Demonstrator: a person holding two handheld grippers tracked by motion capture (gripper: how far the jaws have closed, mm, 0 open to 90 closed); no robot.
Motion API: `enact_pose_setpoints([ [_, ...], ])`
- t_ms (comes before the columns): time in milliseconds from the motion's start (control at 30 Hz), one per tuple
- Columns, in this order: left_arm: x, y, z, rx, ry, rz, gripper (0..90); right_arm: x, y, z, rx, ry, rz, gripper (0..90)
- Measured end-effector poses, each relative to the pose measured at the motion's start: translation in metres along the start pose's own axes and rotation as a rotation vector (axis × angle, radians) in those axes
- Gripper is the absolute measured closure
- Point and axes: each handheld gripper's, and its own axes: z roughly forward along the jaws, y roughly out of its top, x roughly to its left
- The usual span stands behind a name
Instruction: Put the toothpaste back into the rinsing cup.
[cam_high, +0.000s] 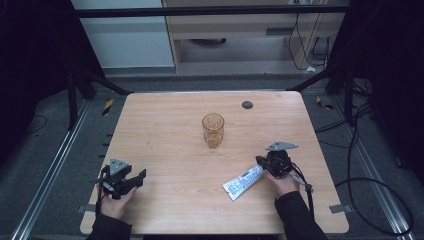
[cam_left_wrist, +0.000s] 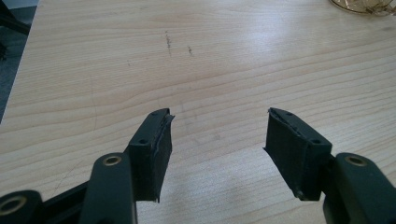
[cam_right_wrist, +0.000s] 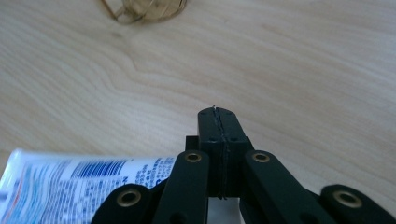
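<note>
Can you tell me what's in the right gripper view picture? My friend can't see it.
The right gripper has its two black jaws pressed shut together above a light wooden table. A white and blue tube lies on the table at the lower left, passing under the gripper. The bottom of an amber glass peeks in at the top.

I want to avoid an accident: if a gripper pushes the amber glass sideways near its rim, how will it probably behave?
The glass stands upright and looks taller than it is wide, so a push near its rim would likely tip it, not slide it. It looks empty, so probably light. On the smooth wooden table a low push might slide it. If it falls, it could roll or break.
</note>
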Motion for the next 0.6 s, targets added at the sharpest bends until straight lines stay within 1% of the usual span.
enact_pose_setpoints([
  [67, 0.0, 0.0, 0.0, -0.001, 0.001, 0.0, 40.1, 0.004, -0.003, -0.001, 0.027, -0.003, -0.026, 90.0],
  [100, 0.0, 0.0, 0.0, -0.001, 0.0, 0.0, 40.1, 0.004, -0.003, -0.001, 0.027, -0.003, -0.026, 90.0],
  [133, 0.0, 0.0, -0.001, -0.003, -0.001, -0.001, 40.2, 0.005, -0.004, -0.003, 0.03, -0.003, -0.037, 90.0],
  [167, 0.0, 0.0, -0.001, -0.003, -0.001, -0.001, 40.1, 0.005, -0.004, -0.003, 0.03, -0.003, -0.037, 90.0],
  [233, 0.0, 0.0, -0.001, -0.002, -0.001, -0.002, 40.2, 0.003, -0.008, -0.009, 0.021, 0.009, -0.021, 90.0],
  [333, 0.001, 0.0, -0.001, -0.004, -0.003, -0.003, 40.2, 0.002, -0.01, -0.013, 0.028, 0.016, -0.01, 90.0],
  [400, 0.001, 0.0, -0.001, -0.005, -0.002, -0.005, 40.1, 0.001, -0.013, -0.015, 0.031, 0.017, -0.013, 90.0],
  [467, 0.001, 0.0, -0.001, -0.003, -0.001, -0.003, 40.1, 0.002, -0.015, -0.02, 0.047, -0.002, -0.03, 90.0],
  [533, 0.0, 0.0, -0.001, -0.003, -0.001, 0.0, 40.1, 0.002, -0.016, -0.022, 0.049, -0.004, -0.034, 90.0],
  [600, 0.0, 0.0, -0.001, -0.004, -0.002, 0.0, 40.1, 0.002, -0.021, -0.029, 0.047, 0.003, -0.026, 90.0],
])
